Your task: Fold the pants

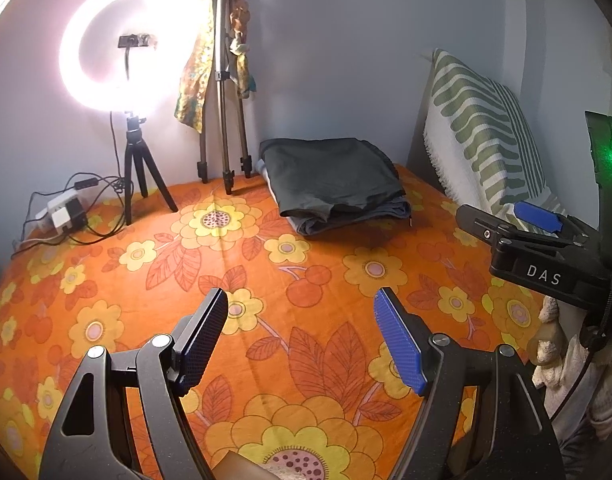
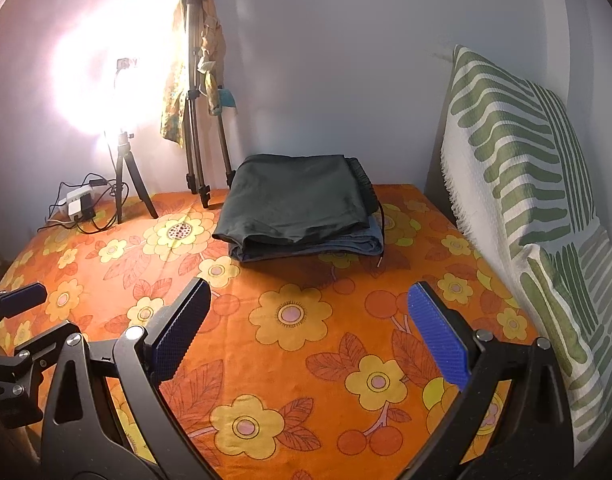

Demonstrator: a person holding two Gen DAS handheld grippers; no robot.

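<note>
Both grippers are hovering over the orange bedsheet printed with yellow flowers [image 1: 306, 240], each empty. The left gripper [image 1: 301, 344] is holding its blue ribbed pads spread wide apart, nothing between them; the right gripper [image 2: 310, 336] is doing the same. The dark green folded pants [image 2: 293, 204] are lying ahead of both grippers, well apart from the fingertips, stacked on a grey-blue folded garment [image 2: 346, 246] near the wall. Left of the stack, a silver tripod draped with patterned cloth [image 1: 221, 80] is standing by a glowing ring light on a small black tripod [image 1: 117, 40]. A white cushion with green stripes [image 2: 526, 168] is leaning to the right of the right gripper.
</note>
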